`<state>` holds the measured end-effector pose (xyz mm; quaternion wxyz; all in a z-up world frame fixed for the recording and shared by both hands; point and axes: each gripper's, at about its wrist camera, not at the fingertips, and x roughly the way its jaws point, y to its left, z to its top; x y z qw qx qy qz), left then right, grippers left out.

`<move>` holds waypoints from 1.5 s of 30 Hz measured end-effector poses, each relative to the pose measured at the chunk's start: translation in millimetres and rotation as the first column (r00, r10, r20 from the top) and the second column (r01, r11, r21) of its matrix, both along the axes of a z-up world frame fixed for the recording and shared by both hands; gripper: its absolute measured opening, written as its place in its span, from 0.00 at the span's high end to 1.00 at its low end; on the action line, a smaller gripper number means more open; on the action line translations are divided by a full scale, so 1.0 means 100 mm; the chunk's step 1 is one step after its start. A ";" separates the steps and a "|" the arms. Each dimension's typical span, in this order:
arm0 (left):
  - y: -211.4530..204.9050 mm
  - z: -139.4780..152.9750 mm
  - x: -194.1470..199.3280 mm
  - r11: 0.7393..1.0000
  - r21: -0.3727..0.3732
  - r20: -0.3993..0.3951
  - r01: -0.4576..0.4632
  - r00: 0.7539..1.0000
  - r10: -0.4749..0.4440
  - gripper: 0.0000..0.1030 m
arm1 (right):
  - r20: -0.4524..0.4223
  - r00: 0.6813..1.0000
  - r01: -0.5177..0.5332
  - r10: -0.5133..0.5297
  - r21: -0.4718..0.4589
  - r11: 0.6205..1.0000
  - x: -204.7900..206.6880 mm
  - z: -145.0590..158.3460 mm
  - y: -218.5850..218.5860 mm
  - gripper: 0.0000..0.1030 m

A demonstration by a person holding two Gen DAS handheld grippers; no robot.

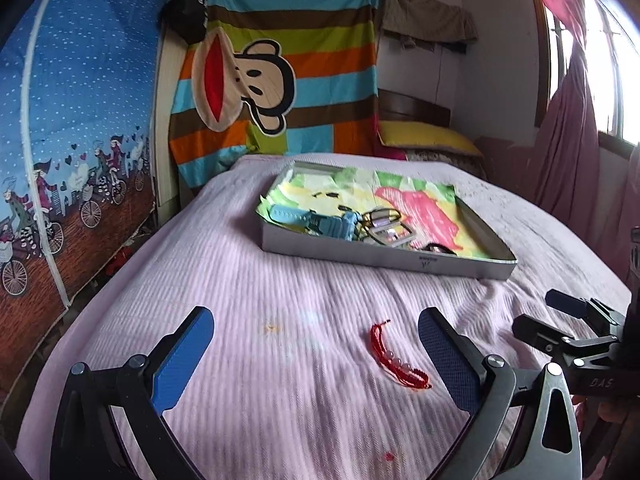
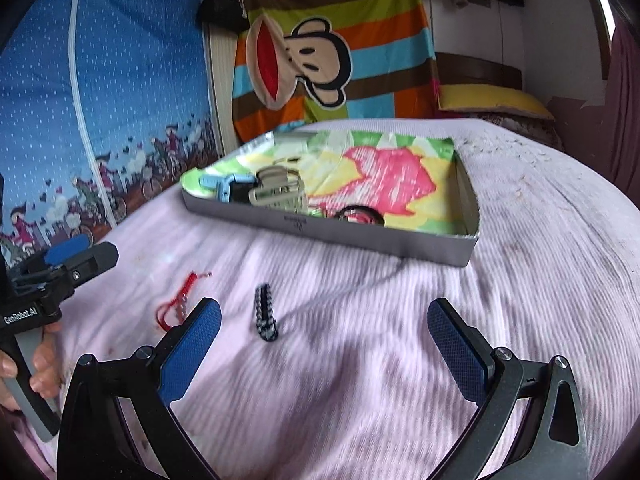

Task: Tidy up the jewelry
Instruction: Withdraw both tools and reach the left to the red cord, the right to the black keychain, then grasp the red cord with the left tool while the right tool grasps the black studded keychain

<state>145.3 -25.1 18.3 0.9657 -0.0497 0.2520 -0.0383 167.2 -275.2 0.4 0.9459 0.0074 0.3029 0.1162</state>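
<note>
Both hand-held grippers hang over a bed (image 1: pixel 280 360) with a pale pink ribbed cover. The left hand-held gripper (image 1: pixel 316 344) has its blue pads spread wide with nothing between them, and the right hand-held gripper (image 2: pixel 324 336) is spread just as wide and empty too.

From the left wrist view a red cord bracelet (image 1: pixel 394 360) with a few pale beads lies on the cover between the left fingers, nearer the right-hand one. The right wrist view picks up the same bracelet (image 2: pixel 180 304) off to its left, but it also shows a black beaded bracelet (image 2: pixel 265 314) lying between its own fingers, which the left camera doesn't catch at all.

Further back sits a shallow grey tray (image 1: pixel 384 258) lined with bright patterned paper, holding a light blue watch (image 1: pixel 316 220), some metal-framed pieces and a dark ring-shaped thing. The right view also shows a hand (image 2: pixel 40 364) gripping the left tool's handle.
</note>
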 end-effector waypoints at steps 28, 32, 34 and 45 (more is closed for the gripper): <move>-0.30 -0.46 0.44 0.936 -0.121 -0.254 0.331 0.901 -0.352 0.75 | -0.138 0.977 -0.174 0.164 -0.061 0.983 0.27 -0.32 0.37 0.64; -0.27 -0.50 0.46 0.931 -0.156 -0.269 0.330 0.893 -0.362 0.76 | -0.148 0.972 -0.197 0.185 -0.070 0.978 0.30 -0.34 0.45 0.64; -0.27 -0.51 0.46 0.931 -0.161 -0.275 0.329 0.891 -0.362 0.77 | -0.154 0.970 -0.202 0.189 -0.072 0.977 0.33 -0.36 0.48 0.64; -0.31 -0.54 0.44 0.939 -0.132 -0.297 0.318 0.891 -0.343 0.77 | -0.171 0.969 -0.194 0.181 -0.066 0.979 0.36 -0.40 0.50 0.77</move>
